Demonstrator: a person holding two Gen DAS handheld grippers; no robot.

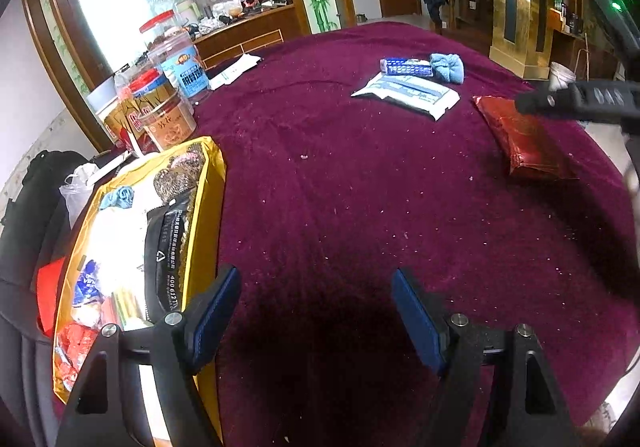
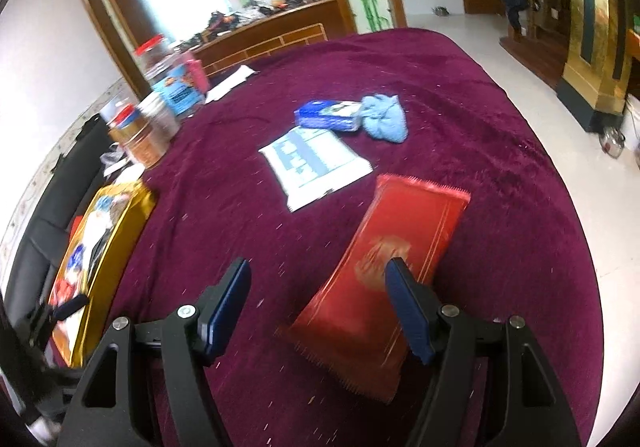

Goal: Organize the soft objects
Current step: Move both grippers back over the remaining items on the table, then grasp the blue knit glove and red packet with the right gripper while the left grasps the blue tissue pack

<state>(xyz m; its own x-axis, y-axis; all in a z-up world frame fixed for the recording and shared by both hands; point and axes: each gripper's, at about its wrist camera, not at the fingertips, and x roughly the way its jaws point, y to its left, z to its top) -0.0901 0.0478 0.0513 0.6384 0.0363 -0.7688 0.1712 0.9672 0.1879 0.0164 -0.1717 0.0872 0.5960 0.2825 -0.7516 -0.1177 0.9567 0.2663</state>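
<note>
My left gripper (image 1: 316, 311) hangs open over bare maroon tablecloth, nothing between its fingers. Beside it on the left lies an open yellow bag (image 1: 208, 183) holding packets and a small blue cloth (image 1: 118, 197). A red packet (image 1: 524, 139) lies at the right, with a finger (image 1: 576, 103) of my right gripper over its far end. In the right wrist view my right gripper (image 2: 318, 307) is open above the red packet (image 2: 384, 267), and its right finger overlaps the packet without pressing on it. Beyond lie a white and blue packet (image 2: 316, 163), a blue tissue pack (image 2: 328, 115) and a light blue cloth (image 2: 384, 119).
Several jars (image 1: 160, 95) and a sheet of paper (image 1: 236, 69) crowd the table's back left corner. A black seat (image 2: 48, 215) runs along the left side. The round table's edge (image 2: 576, 247) drops to white floor on the right.
</note>
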